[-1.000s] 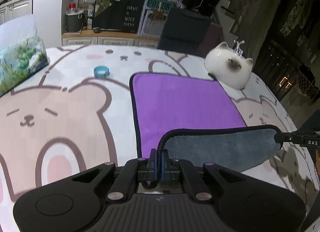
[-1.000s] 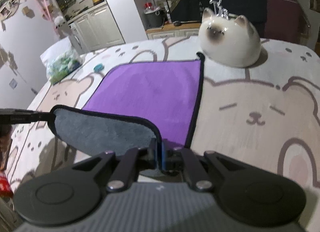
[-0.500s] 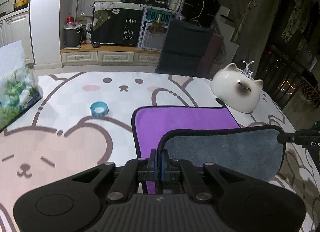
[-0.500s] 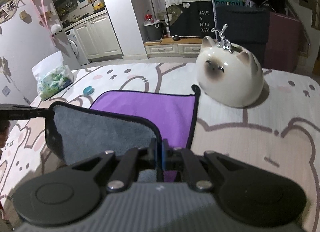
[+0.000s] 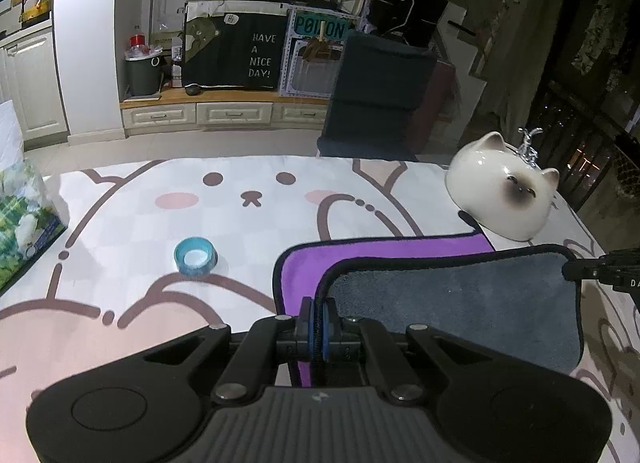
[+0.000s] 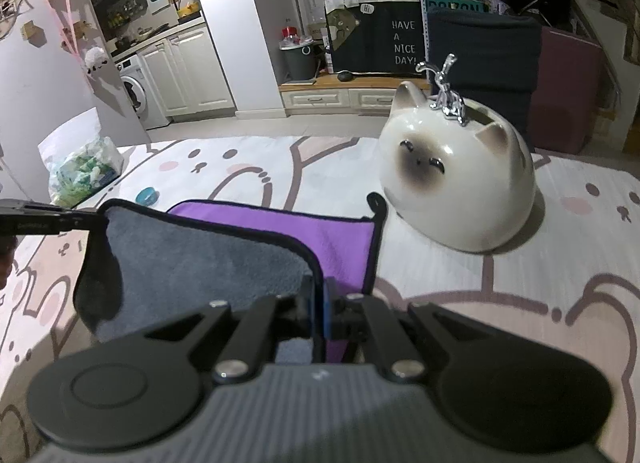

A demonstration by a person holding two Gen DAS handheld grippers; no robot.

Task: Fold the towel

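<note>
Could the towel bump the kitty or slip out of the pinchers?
Maybe. The towel's far corner lies right by the ceramic cat, so carrying the lifted edge too far could nudge it. Each gripper, left and right, pinches only a thin edge, so a tug might pull a corner loose and leave the fold crooked.

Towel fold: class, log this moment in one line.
left gripper: shut on towel | right gripper: shut on towel | near edge lifted, grey underside showing

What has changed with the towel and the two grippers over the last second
Both grippers, left gripper and right gripper, carried the towel's near edge up and toward the far edge, so the grey underside now covers most of the purple face. Nothing was released. The cat-shaped ceramic pot and blue tape roll stayed put.
</note>
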